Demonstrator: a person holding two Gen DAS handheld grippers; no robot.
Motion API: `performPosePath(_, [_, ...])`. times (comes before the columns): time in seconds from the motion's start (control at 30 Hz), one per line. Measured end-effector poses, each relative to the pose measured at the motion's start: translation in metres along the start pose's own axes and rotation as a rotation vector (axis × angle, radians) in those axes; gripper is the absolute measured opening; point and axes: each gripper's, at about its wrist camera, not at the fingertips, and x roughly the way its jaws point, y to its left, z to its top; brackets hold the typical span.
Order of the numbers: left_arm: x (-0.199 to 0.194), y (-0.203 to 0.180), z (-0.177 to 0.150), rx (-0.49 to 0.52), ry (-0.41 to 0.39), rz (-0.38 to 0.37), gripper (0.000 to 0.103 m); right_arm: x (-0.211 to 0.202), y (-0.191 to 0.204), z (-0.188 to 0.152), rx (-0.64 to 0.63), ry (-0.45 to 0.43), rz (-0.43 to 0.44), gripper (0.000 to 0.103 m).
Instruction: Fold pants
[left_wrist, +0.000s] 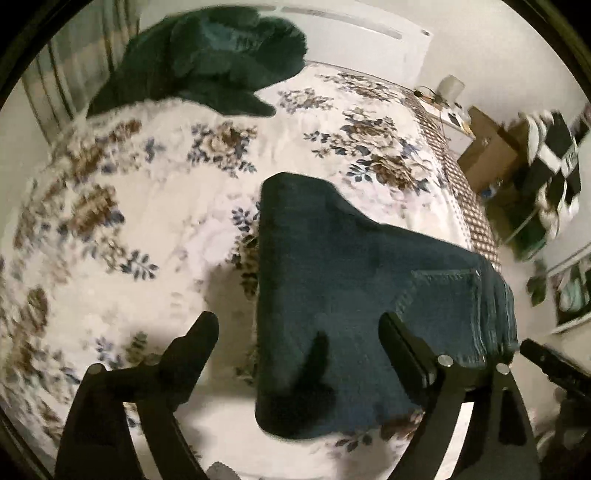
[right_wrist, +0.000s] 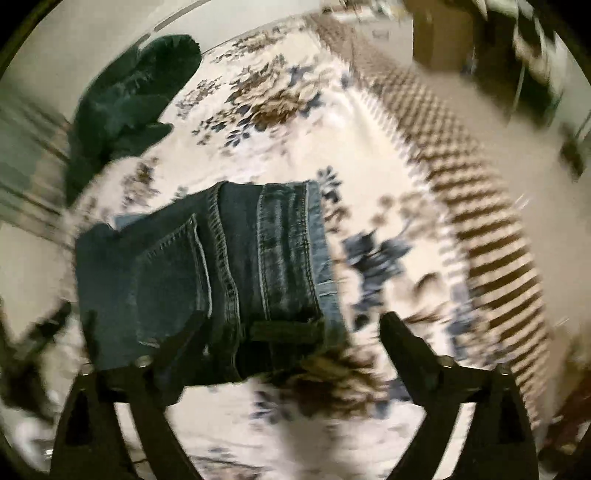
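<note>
Dark blue jeans (left_wrist: 343, 295) lie folded into a compact stack on the floral bedspread (left_wrist: 147, 206). A back pocket (left_wrist: 443, 299) faces up near the waistband edge. My left gripper (left_wrist: 299, 332) is open above the stack's near end, fingers apart and holding nothing. In the right wrist view the same folded jeans (right_wrist: 207, 280) show waistband and seams. My right gripper (right_wrist: 291, 336) is open just above the stack's near right corner, empty. This view is blurred by motion.
A heap of dark green-blue clothing (left_wrist: 207, 59) lies at the far left of the bed, also in the right wrist view (right_wrist: 125, 107). A checked bed edge (left_wrist: 469, 206) runs on the right. Beyond it are cardboard boxes (left_wrist: 487, 151) and a black-and-white checkered item (left_wrist: 554, 158).
</note>
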Motion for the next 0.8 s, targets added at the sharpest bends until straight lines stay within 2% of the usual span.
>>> performPosePath(0.07, [-0.014, -0.008, -0.006, 0.024, -0.016, 0.031, 0.09, -0.017, 0.02, -0.013, -0.061, -0.053, -0.114, 0.099])
performPosePath(0.17, [-0.045, -0.022, -0.02, 0.048, -0.047, 0.061, 0.092, -0.047, 0.039, -0.032, -0.102, -0.1, -0.173, 0.099])
performPosePath(0.27, [-0.075, -0.03, -0.031, 0.054, -0.068, 0.072, 0.092, -0.083, 0.051, -0.052, -0.123, -0.151, -0.186, 0.099])
performPosePath(0.53, [-0.174, -0.055, -0.074, 0.069, -0.167, 0.104, 0.092, -0.189, 0.061, -0.104, -0.15, -0.277, -0.138, 0.1])
performPosePath(0.8, [-0.272, -0.068, -0.122, 0.051, -0.284, 0.134, 0.092, -0.311, 0.064, -0.175, -0.204, -0.412, -0.09, 0.1])
